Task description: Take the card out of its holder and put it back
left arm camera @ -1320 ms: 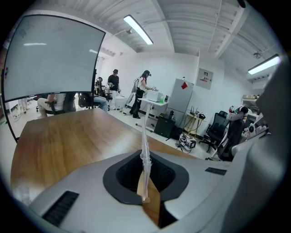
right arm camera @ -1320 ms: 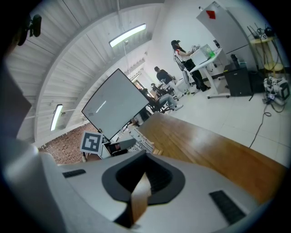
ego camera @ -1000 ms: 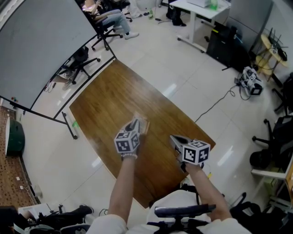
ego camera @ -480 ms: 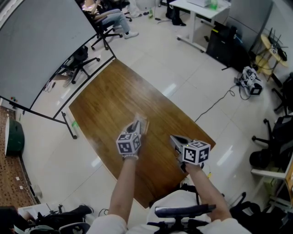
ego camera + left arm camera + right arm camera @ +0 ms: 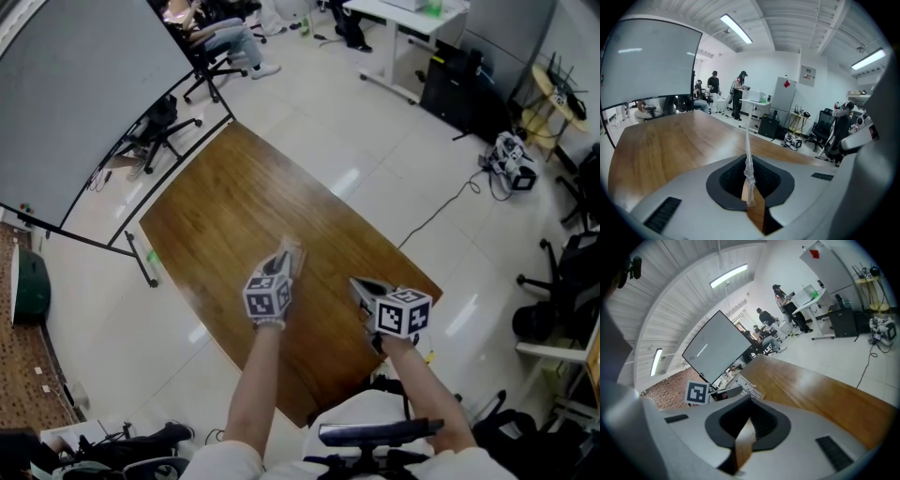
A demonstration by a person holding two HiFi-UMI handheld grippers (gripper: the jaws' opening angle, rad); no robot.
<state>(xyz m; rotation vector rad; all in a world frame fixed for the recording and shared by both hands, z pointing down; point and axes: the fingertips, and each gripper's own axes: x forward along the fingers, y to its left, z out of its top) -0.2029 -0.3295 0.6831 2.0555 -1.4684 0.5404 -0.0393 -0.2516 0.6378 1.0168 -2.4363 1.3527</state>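
My left gripper (image 5: pixel 289 255) hangs over the near half of the wooden table (image 5: pixel 225 202), shut on a thin clear card holder (image 5: pixel 292 249). The left gripper view shows this holder (image 5: pixel 748 150) edge-on, standing up from the closed jaws of the left gripper (image 5: pixel 751 205). I cannot tell the card apart from the holder. To its right, my right gripper (image 5: pixel 362 285) is over the table's near corner, shut with nothing seen in it. In the right gripper view, only a slim slit of wood shows between the jaws of the right gripper (image 5: pixel 743 441), and the holder (image 5: pixel 750 389) lies ahead to the left.
A large grey board on a stand (image 5: pixel 84 94) flanks the table's left side, with office chairs (image 5: pixel 173 122) beside it. White desks (image 5: pixel 412 28) and people stand at the far end. A cable and a device (image 5: pixel 511 161) lie on the floor to the right.
My left gripper has sunk a little, carrying the holder. The right gripper has stayed where it was.
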